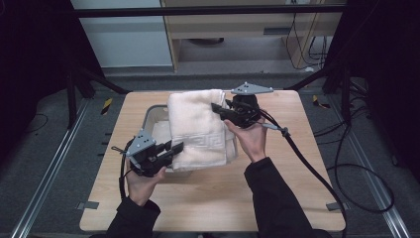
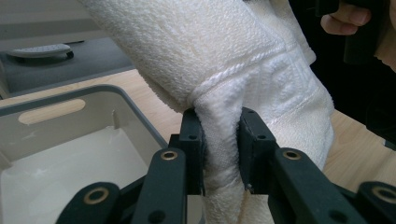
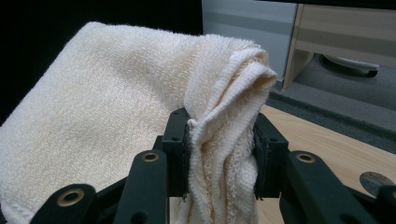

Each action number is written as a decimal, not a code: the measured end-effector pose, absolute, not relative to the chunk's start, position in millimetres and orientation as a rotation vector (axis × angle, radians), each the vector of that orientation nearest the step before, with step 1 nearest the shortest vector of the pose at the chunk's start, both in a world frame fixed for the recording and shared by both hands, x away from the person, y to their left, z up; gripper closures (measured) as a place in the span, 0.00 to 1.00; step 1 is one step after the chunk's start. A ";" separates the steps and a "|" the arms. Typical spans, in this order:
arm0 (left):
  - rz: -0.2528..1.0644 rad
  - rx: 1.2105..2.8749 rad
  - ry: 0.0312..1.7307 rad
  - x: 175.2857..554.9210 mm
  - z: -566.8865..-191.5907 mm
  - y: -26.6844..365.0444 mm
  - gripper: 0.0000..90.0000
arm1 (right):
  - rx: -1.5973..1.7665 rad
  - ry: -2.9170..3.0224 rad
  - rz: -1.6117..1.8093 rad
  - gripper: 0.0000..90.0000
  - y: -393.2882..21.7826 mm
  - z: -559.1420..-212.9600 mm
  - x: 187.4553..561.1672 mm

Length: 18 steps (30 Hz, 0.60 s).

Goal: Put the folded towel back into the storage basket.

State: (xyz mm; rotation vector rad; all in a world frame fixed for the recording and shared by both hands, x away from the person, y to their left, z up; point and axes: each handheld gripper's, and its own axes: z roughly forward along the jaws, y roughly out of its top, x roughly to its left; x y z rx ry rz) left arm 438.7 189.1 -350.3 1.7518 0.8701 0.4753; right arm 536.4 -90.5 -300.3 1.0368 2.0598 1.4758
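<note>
At the near left, the left hand (image 1: 141,181) reached in from the near edge, its left tongs (image 1: 174,148) pointing right and pinching the near corner of the cream towel (image 1: 195,126) at its patterned band. The towel hung stretched between both tongs, above the grey bin (image 1: 151,115) on the table (image 1: 208,198). Farther off and to the right, the right hand (image 1: 251,139) angled its right tongs (image 1: 216,108) leftward, clamped on the towel's bunched far corner.
</note>
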 end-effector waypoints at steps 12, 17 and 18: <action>0.484 1.719 0.917 442.4 -345.1 212.1 0.81 | 1.022 2.073 1.482 0.71 -64.1 -296.2 547.8; 0.500 1.718 0.928 443.6 -342.3 221.9 0.81 | 1.007 2.084 1.492 0.71 -53.2 -294.3 553.2; 0.504 1.718 0.932 444.0 -342.0 223.9 0.81 | 1.007 2.084 1.494 0.71 -50.7 -294.0 553.9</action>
